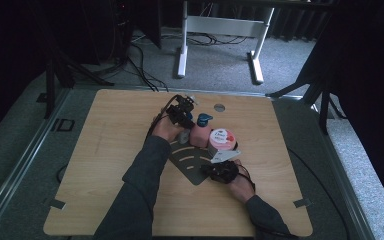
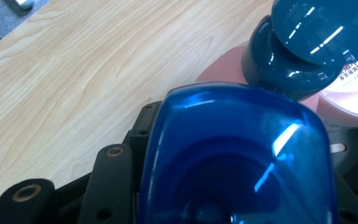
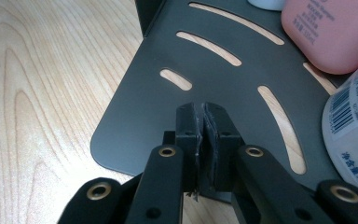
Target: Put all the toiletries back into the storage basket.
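two grippers work on the wooden table (image 1: 105, 165). the dark slotted rack (image 3: 205, 70) lies at its middle, its edge pinched by the closed right gripper (image 3: 204, 116). the left gripper (image 1: 182, 114) clasps a blue bottle (image 2: 237, 154) beside the pink bottle (image 1: 200, 134).

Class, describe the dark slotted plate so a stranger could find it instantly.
On the wooden table, look near the middle between the two hands. The flat dark plate lies under the pink bottle; unlike its neighbours, it has curved slots cut through it.
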A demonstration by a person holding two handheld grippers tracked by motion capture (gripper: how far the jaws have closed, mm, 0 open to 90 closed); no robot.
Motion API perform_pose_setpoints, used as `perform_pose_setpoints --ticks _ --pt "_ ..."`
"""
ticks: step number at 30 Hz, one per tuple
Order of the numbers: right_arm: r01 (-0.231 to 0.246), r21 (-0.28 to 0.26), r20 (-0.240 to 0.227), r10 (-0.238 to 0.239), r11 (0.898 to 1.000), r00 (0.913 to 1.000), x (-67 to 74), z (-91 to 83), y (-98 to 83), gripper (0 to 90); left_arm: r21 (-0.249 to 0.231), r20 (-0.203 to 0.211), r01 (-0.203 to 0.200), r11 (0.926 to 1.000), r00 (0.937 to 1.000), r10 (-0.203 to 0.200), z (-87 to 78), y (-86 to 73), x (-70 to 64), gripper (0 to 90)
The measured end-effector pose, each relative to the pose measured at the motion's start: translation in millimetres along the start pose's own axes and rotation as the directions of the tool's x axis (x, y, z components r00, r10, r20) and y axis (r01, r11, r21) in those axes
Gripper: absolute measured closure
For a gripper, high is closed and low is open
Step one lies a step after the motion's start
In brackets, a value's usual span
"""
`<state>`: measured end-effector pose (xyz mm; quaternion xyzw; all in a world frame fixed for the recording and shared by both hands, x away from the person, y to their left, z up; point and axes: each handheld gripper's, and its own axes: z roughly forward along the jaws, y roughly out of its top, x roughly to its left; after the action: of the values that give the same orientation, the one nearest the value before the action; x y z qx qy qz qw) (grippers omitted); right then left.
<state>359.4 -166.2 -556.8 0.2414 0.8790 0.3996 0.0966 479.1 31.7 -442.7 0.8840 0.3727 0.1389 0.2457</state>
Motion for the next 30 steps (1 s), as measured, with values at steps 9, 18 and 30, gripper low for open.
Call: perform_pose_setpoints --ticks 9,18,30 --pt "0.000 0.000 0.000 0.000 1.000 1.0000 0.0 0.0 0.0 84.9 -0.012 0.005 0.010 0.9999 0.9999 -0.010 2.0 1.0 2.4 55.7" --pt "0.002 0.001 0.003 -0.002 1.000 1.0000 0.3 -0.1 0.1 84.9 -0.020 0.011 0.038 0.9991 0.9992 -0.038 3.4 0.5 5.2 54.9" --pt "-0.001 0.001 0.000 0.001 1.000 1.0000 0.6 0.0 0.1 84.9 -0.045 0.053 0.079 0.9958 0.9957 -0.077 -0.2 -8.8 10.8 36.8"
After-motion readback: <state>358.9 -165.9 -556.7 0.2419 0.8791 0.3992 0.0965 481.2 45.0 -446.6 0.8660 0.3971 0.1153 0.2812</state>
